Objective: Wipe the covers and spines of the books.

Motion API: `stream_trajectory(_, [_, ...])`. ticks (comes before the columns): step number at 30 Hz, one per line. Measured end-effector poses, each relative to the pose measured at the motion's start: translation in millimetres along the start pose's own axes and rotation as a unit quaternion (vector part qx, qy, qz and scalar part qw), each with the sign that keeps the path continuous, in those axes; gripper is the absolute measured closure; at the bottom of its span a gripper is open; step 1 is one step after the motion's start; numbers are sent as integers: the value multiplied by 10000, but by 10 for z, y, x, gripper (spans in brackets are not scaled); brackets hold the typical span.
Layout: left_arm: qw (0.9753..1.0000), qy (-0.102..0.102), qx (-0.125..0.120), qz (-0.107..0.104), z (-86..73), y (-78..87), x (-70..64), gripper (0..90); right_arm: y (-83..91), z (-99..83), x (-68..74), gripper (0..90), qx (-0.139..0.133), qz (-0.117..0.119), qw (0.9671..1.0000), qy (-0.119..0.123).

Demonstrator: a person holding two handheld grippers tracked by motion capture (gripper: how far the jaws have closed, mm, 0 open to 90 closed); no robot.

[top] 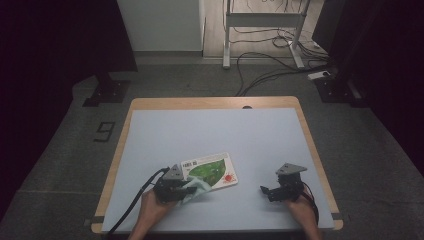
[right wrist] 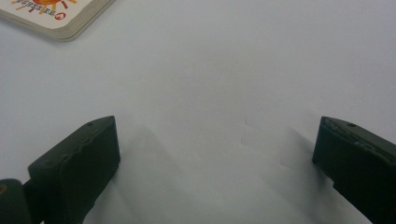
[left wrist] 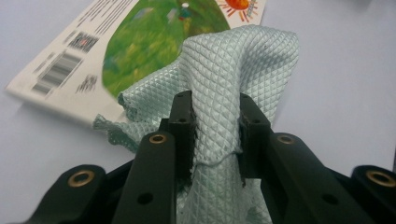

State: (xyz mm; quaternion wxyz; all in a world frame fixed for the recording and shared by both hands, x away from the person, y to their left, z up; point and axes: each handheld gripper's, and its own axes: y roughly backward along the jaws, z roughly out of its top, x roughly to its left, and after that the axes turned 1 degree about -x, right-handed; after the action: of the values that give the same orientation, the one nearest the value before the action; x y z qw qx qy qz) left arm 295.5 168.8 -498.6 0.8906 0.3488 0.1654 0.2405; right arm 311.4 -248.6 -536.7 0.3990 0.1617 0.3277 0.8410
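My left gripper [left wrist: 215, 122] is clamped on the pale green cloth [left wrist: 236, 70], whose free end drapes over the near corner of the book [top: 210, 171]. I judge wiping likely. The book's long axis runs rightward toward my right gripper [top: 270, 191], jaws spread, empty.

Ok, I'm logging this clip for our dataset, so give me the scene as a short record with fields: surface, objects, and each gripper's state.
surface: pale blue table top with a wooden edge
objects: picture book lying flat, barcode side up; pale green waffle-weave cloth
cloth position: draped partly over the book's near edge
left gripper: shut on the cloth, jaws pinching a fold
right gripper: open, jaws wide apart, nothing between them, to the right of the book
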Motion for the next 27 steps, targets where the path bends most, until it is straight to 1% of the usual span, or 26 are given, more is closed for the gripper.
stream_trajectory(6, [9998, 173, -84, 38, -101, 108, 45, 721, 0, 0, 0, 0, 0, 1, 10000, 0])
stream_trajectory(8, [9996, 193, -93, 181, -98, 154, 68, 720, 0, 0, 0, 0, 0, 1, 10000, -1])
stream_trajectory(10, [9991, 279, -162, 265, -87, 216, 119, 721, 0, 0, 0, 0, 0, 1, 10000, -1])
stream_trajectory(12, [9984, 349, -241, 371, -76, 292, 187, 721, 0, 0, 0, 0, 1, 1, 10000, 0])
stream_trajectory(14, [9975, 386, -261, 538, -70, 362, 265, 720, 0, 0, 0, 0, 1, 1, 10000, -1])
stream_trajectory(15, [9966, 423, -260, 654, -69, 405, 318, 720, 0, 0, 0, 0, 1, 3, 10000, -1])
stream_trajectory(18, [9942, 586, -345, 834, -68, 511, 453, 718, 0, 0, 0, 0, 1, 1, 10000, -2])
stream_trajectory(20, [9924, 658, -411, 957, -67, 570, 526, 715, 0, 0, 0, 0, -1, 0, 10000, 0])
stream_trajectory(21, [9908, 708, -402, 1078, -63, 614, 590, 713, 0, 0, 0, 0, 0, 1, 10000, 0])
stream_trajectory(24, [9878, 730, -352, 1326, -48, 673, 686, 712, 0, 0, 0, 0, 0, 1, 10000, 0])
stream_trajectory(25, [9861, 764, -360, 1432, -38, 700, 734, 712, 0, 0, 0, 0, -1, 1, 10000, 0])
stream_trajectory(27, [9842, 841, -381, 1512, -28, 745, 823, 712, 0, 0, 0, 0, 0, 1, 10000, 0])
